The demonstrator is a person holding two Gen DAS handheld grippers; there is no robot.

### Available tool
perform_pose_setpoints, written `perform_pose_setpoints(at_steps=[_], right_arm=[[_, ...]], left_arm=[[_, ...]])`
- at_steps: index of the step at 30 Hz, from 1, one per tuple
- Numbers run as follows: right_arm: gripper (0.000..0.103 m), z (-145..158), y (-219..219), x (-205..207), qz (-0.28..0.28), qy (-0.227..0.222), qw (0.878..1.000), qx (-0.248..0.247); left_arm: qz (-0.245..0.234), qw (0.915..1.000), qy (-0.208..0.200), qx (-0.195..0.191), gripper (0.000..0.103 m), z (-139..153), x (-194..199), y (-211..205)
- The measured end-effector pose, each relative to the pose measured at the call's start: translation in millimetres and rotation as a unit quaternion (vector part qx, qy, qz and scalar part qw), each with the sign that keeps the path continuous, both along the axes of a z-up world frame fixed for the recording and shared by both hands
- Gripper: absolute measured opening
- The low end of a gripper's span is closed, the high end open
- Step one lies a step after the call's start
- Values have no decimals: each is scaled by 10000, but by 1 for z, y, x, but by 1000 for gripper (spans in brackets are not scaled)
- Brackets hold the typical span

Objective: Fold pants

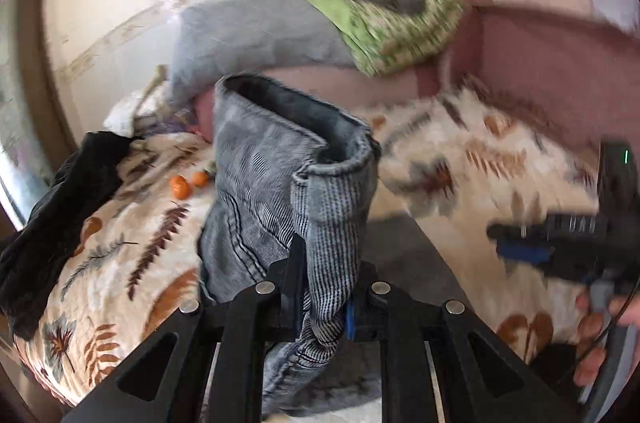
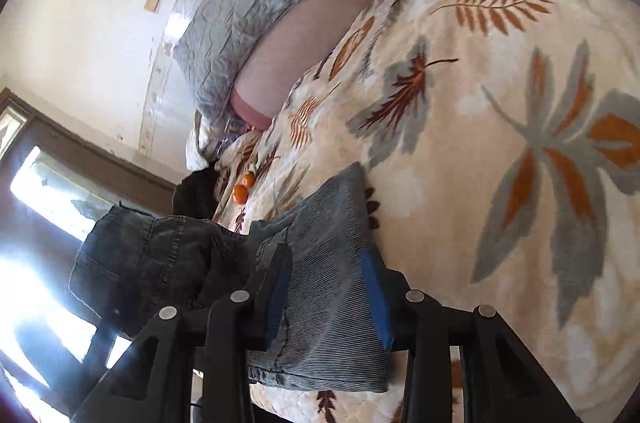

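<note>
The grey denim pants (image 1: pixel 276 183) hang lifted above the leaf-patterned bedspread (image 1: pixel 120 247). My left gripper (image 1: pixel 322 287) is shut on a bunched fold of the pants, whose hem stands up in front of it. In the right wrist view the pants (image 2: pixel 320 283) drape between my right gripper's fingers (image 2: pixel 326 299), which are closed on the fabric; a darker part with a pocket hangs to the left. The right gripper also shows at the right edge of the left wrist view (image 1: pixel 560 243), blurred.
Two small orange fruits (image 1: pixel 188 183) lie on the bedspread (image 2: pixel 500 103). A black garment (image 1: pixel 60 223) lies at the bed's left edge. A grey pillow (image 1: pixel 256 39) and a green patterned pillow (image 1: pixel 396 23) lean at the headboard. A bright window (image 2: pixel 48 191) is on the left.
</note>
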State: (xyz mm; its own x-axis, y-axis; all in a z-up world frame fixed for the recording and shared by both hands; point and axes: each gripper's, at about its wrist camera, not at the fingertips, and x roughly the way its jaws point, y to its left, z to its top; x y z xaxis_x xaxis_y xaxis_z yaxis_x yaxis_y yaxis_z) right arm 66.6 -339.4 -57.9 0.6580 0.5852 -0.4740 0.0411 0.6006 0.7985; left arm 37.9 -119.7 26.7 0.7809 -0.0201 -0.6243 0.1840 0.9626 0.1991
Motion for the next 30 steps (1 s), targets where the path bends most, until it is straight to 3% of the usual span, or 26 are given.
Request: perform_pose_setpoints(at_steps=[1, 2, 3, 4, 5, 7, 9, 12, 13, 14, 16, 19, 21, 23, 25, 27, 30], right_arm=[[40, -5, -11, -4, -99, 51, 9999, 86], [41, -11, -19, -6, -160, 118, 9996, 178], [41, -18, -24, -8, -201, 202, 9992, 266], [41, -22, -27, -11, -198, 274, 9988, 349], [41, -24, -30, -14, -147, 294, 9986, 405], [45, -22, -32, -20, -63, 215, 9993, 289], [53, -18, -31, -20, -53, 156, 9997, 169], [53, -7, -24, -18, 23, 43, 9999, 133], [53, -2, -19, -17, 114, -26, 9998, 137], [53, 5, -12, -16, 225, -90, 9996, 126], [53, 20, 8, -12, 587, -210, 9978, 226], [53, 40, 46, -8, 1199, -306, 9917, 336], [58, 44, 72, -5, 1566, -325, 9865, 341], [68, 30, 92, 0, 1711, -38, 9852, 124], [68, -8, 105, 6, 1663, 756, 9822, -445], [60, -18, 97, -1, 1493, 640, 9865, -186], [61, 0, 93, -8, 1341, 777, 9878, -179]], left_arm=[[-303, 9970, 641, 316, 22, -34, 10, -22], [-507, 9873, 1406, 545, 21, -69, 20, -37], [-546, 9880, 1209, 787, 21, -80, 16, -45], [-588, 9907, 804, 927, 31, -73, 5, -51], [-730, 9903, 917, 746, 45, -64, 2, -52], [-956, 9886, 1165, -50, 47, -42, -3, -42], [-947, 9913, 817, -420, 50, -12, -12, -24], [-425, 9959, -12, -794, 67, 32, -26, 21], [-76, 9950, -277, -955, 78, 42, -28, 43], [342, 9930, -485, -1024, 81, 48, -26, 64], [1124, 9885, -538, -861, 81, 46, -15, 98], [1921, 9790, -16, -685, 81, 19, 2, 140], [1855, 9785, 507, -740, 81, -8, 11, 145], [1534, 9802, 1175, -431, 81, -46, 23, 130], [1460, 9827, 1059, -416, 81, -62, 20, 124], [1444, 9817, 1032, -684, 81, -59, 15, 130], [1429, 9753, 1083, -1293, 81, -58, 18, 149]])
